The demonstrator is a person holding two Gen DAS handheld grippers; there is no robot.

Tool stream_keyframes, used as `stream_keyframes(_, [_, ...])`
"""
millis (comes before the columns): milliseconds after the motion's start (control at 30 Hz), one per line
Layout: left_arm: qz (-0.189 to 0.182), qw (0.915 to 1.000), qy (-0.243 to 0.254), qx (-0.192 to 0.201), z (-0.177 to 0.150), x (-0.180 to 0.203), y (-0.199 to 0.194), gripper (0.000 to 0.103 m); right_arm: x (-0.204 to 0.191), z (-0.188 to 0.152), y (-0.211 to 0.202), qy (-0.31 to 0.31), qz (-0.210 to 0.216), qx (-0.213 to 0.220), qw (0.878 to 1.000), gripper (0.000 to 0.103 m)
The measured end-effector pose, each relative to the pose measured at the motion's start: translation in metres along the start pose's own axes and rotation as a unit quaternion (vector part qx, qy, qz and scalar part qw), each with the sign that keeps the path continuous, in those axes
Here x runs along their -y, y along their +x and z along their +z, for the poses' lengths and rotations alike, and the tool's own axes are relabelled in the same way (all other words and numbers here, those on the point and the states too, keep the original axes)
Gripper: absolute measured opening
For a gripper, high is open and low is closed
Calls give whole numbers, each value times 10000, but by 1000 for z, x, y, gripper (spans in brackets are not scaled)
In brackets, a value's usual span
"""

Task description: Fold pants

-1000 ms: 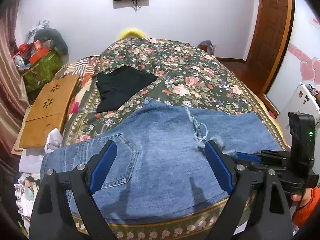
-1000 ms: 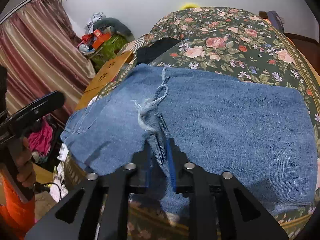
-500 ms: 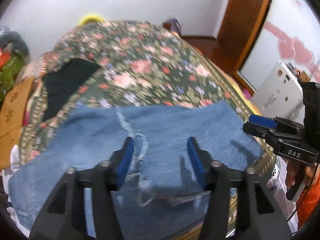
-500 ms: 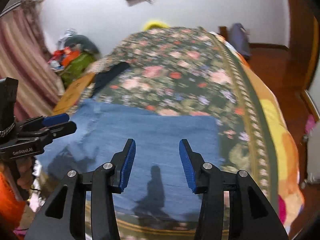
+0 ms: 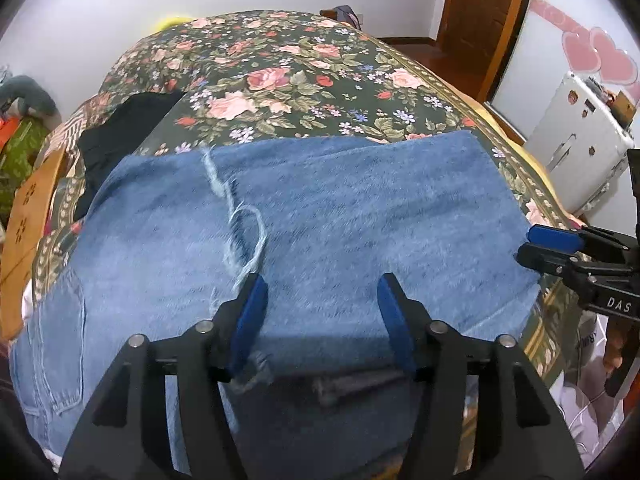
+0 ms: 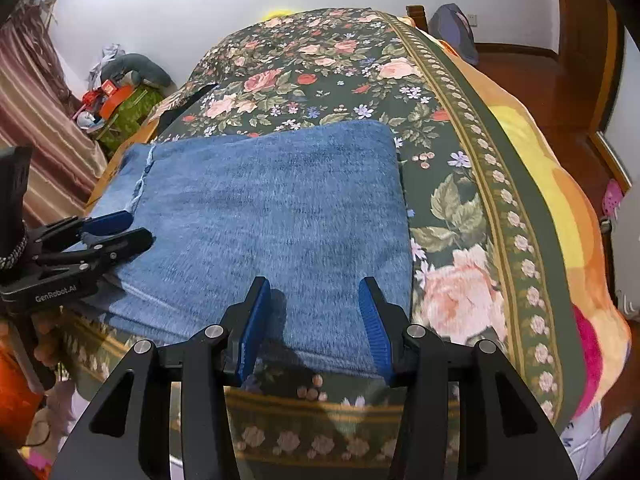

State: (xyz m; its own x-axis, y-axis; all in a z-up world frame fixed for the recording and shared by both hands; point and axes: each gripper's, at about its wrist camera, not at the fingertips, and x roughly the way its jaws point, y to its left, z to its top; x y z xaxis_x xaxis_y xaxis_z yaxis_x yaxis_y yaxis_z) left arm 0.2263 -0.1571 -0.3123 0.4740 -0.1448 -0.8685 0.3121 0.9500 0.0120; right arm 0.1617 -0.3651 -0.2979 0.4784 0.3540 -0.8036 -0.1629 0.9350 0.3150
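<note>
Right wrist: jeans [image 6: 280, 208] right edge beside bare bedspread [image 6: 460, 208].

My left gripper [image 5: 322, 300] and right gripper [image 6: 314, 300]: matt black plastic, ribbed blue pads, metal pins. Jeans [image 5: 320, 216]: rough matt denim, frayed threads. Bedspread [image 6: 460, 200]: soft floral cloth.

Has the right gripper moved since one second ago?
Yes. The right gripper let go of the frayed hem and moved right, toward the jeans' folded right edge.

Floral bedspread [image 5: 304, 80], folded blue jeans [image 5: 340, 216], black garment [image 5: 120, 128] on it
</note>
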Motion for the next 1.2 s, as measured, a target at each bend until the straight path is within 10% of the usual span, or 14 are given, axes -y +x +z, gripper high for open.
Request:
stream_keyframes(400, [482,9949,-738,496,-21,-64,-68,70,-32,23,-28,-483,-246,333,9980,48])
stream_keyframes(833, [1261,9629,-2149,1036,-89,-201,-166,90,-129,66,-38,-1414,493,1028,9834,56])
stream_keyframes(1200, [446,9344,-3508,433,-185,-261,-129,90,-200,54,23,-1974,773,473,9761,60])
